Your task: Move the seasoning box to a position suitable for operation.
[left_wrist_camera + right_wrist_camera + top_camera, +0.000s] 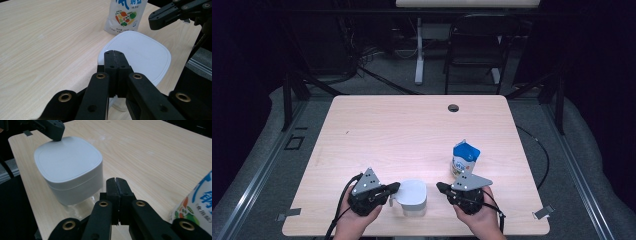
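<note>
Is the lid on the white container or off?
On. The white lid sits flat across the container, its rim even all round in both gripper views.

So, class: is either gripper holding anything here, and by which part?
Nothing is held: the left gripper and right gripper are both shut on nothing beside the white container.

Matt white plastic container (pixel 68 167) — pale wood-grain table (pixel 412 125) — glossy printed pouch (pixel 464 159).

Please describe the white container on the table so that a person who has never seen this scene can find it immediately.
On the light wooden table, look at the near edge, between the left gripper and the right gripper. There stands a white container with rounded corners and a flat lid. The blue and white pouch beside it is taller and carries printed pictures; the container is plain.
</note>
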Demonstrator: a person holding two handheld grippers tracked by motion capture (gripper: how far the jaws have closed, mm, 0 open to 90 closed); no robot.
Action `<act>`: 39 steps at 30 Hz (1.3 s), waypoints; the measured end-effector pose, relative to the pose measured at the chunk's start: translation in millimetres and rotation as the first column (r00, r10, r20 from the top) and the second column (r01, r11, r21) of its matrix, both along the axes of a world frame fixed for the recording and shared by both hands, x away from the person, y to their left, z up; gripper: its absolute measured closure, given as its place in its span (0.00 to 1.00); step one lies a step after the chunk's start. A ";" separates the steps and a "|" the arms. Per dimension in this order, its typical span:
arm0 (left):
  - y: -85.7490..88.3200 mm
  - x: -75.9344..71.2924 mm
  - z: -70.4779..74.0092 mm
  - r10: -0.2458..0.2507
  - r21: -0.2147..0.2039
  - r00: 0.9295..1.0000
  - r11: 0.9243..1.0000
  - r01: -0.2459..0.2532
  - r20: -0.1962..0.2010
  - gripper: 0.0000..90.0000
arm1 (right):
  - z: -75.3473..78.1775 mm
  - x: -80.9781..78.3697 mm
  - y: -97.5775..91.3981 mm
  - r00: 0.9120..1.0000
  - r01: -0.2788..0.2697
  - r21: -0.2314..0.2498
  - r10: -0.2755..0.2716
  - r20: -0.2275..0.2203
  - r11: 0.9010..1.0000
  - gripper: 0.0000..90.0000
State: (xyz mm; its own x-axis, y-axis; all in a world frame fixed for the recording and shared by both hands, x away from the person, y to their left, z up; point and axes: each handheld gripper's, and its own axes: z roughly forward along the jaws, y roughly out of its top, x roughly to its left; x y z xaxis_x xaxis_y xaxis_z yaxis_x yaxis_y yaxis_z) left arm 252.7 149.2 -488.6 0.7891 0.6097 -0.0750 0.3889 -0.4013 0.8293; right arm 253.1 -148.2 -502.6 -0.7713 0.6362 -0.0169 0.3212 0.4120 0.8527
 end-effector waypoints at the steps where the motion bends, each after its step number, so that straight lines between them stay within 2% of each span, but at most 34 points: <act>1: 0.1 -0.4 0.0 -0.002 0.000 1.000 1.000 0.002 0.000 1.00 | -0.4 -0.6 0.8 1.000 -0.005 -0.005 0.005 0.000 1.000 1.00; 4: -0.1 -2.5 0.6 -0.006 0.011 1.000 1.000 0.006 0.002 1.00 | -0.9 -2.7 3.9 1.000 -0.012 -0.012 0.012 0.003 1.000 1.00; 7: -0.7 -3.8 0.4 0.000 0.010 1.000 1.000 0.000 0.004 1.00 | -0.9 -4.2 6.8 0.999 -0.033 -0.010 0.033 -0.002 0.999 1.00; 22: 0.4 -5.0 -0.1 0.002 0.008 1.000 1.000 -0.002 0.010 1.00 | -3.8 -6.4 13.2 0.998 -0.065 -0.015 0.065 -0.021 0.998 1.00; 39: 3.3 -4.3 -1.3 0.003 -0.011 1.000 1.000 -0.003 -0.001 1.00 | -11.0 -7.9 21.3 0.993 -0.110 -0.041 0.108 -0.045 0.993 1.00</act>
State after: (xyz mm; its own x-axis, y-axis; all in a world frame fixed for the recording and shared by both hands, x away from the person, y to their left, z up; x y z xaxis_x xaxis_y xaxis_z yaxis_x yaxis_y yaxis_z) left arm 248.3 152.5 -489.9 0.7871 0.6113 -0.0822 0.3909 -0.3913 0.8331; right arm 245.2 -126.9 -513.6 -0.8368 0.5475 -0.0087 0.3075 0.4830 0.8199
